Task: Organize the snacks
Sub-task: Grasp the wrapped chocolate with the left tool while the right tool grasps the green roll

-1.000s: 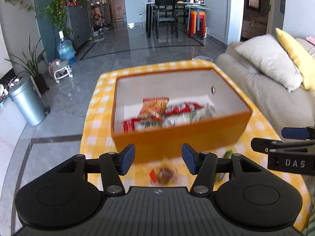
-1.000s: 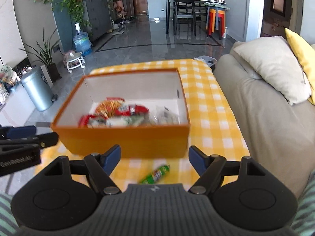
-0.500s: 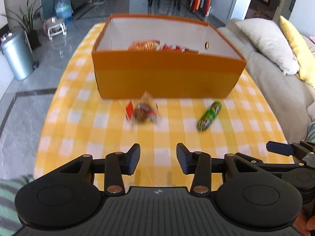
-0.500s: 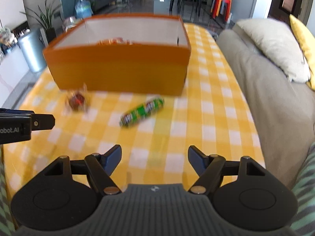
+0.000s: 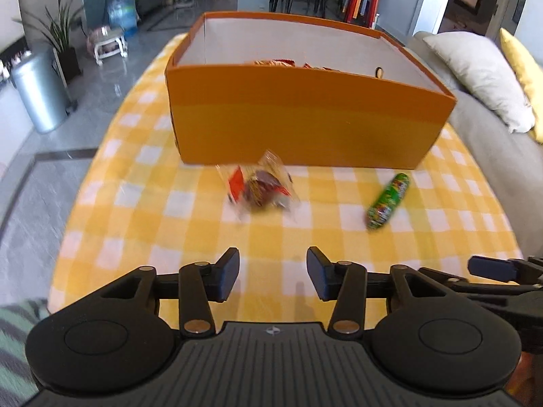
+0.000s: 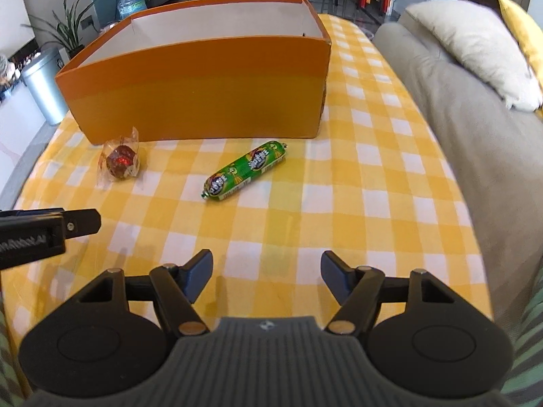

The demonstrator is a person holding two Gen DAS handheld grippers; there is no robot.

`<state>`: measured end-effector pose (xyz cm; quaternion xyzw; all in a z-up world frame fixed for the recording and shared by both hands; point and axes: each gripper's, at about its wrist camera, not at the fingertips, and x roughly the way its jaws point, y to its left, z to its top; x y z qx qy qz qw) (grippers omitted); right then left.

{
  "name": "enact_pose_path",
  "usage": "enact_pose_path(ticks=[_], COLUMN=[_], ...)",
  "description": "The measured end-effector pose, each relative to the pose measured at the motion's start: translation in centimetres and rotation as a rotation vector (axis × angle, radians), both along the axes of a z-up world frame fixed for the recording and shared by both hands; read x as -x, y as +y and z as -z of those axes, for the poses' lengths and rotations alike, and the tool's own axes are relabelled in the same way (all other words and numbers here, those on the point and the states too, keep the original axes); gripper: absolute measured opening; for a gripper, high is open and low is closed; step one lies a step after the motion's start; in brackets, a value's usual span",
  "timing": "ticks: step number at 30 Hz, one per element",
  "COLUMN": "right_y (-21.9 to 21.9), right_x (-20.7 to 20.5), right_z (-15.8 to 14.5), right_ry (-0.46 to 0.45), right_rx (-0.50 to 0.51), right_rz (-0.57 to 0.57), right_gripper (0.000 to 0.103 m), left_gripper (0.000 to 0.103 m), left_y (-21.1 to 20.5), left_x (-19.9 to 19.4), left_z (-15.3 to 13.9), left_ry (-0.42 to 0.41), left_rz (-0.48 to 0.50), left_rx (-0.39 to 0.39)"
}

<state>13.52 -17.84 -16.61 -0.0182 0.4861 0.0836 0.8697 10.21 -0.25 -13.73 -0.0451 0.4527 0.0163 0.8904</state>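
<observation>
A worktop (image 6: 373, 203) covered in a soft yellow-and-white checked cloth carries everything. Toward its far edge stands a rectangular orange cardboard box (image 6: 203, 91), matte outside and pale inside, with crinkled snack packets (image 5: 281, 63) just showing above its near wall. In front of that wall, on the cloth, lie two loose snacks: a green, glossy, sausage-shaped snack stick (image 6: 246, 173) lying at a slant near the box's right corner, and a round brown treat in a clear crinkly wrapper (image 6: 120, 162) close to the box's left corner. Both sit well apart from each other. The left gripper (image 5: 272, 276) and right gripper (image 6: 266, 276), black plastic with blue pads, hover released over the near edge, holding nothing.
</observation>
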Motion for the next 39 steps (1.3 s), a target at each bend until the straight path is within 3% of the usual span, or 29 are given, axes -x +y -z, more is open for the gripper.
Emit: enact_pose_path(ticks=[5, 11, 14, 19, 26, 30, 39], right_y=[0.1, 0.4, 0.5, 0.9, 1.2, 1.3, 1.5], right_x=[-1.3, -3.4, -4.6, -6.6, -8.6, -9.4, -9.6], right_z=[0.2, 0.3, 0.4, 0.8, 1.6, 2.2, 2.7], right_ry=[0.03, 0.027, 0.036, 0.046, 0.064, 0.073, 0.077], right_rx=[-0.088, -0.129, -0.157, -0.185, -0.186, -0.178, -0.176], right_rz=[0.031, 0.073, 0.097, 0.132, 0.151, 0.163, 0.139], right_gripper=[0.068, 0.068, 0.068, 0.067, 0.054, 0.052, 0.042], left_gripper=[0.064, 0.073, 0.073, 0.073, 0.072, 0.066, 0.063], left_y=[0.9, 1.4, 1.6, 2.3, 2.5, 2.6, 2.2], left_x=[-1.6, -3.0, -4.0, -5.3, -6.6, -7.3, -8.3], left_z=[0.3, 0.1, 0.2, 0.6, 1.5, 1.9, 2.2], left_ry=[0.007, -0.052, -0.054, -0.034, -0.012, 0.01, 0.035], left_rz=[-0.001, 0.029, 0.042, 0.023, -0.005, -0.029, -0.058], left_rx=[0.012, -0.025, -0.038, 0.035, 0.064, 0.083, 0.092])
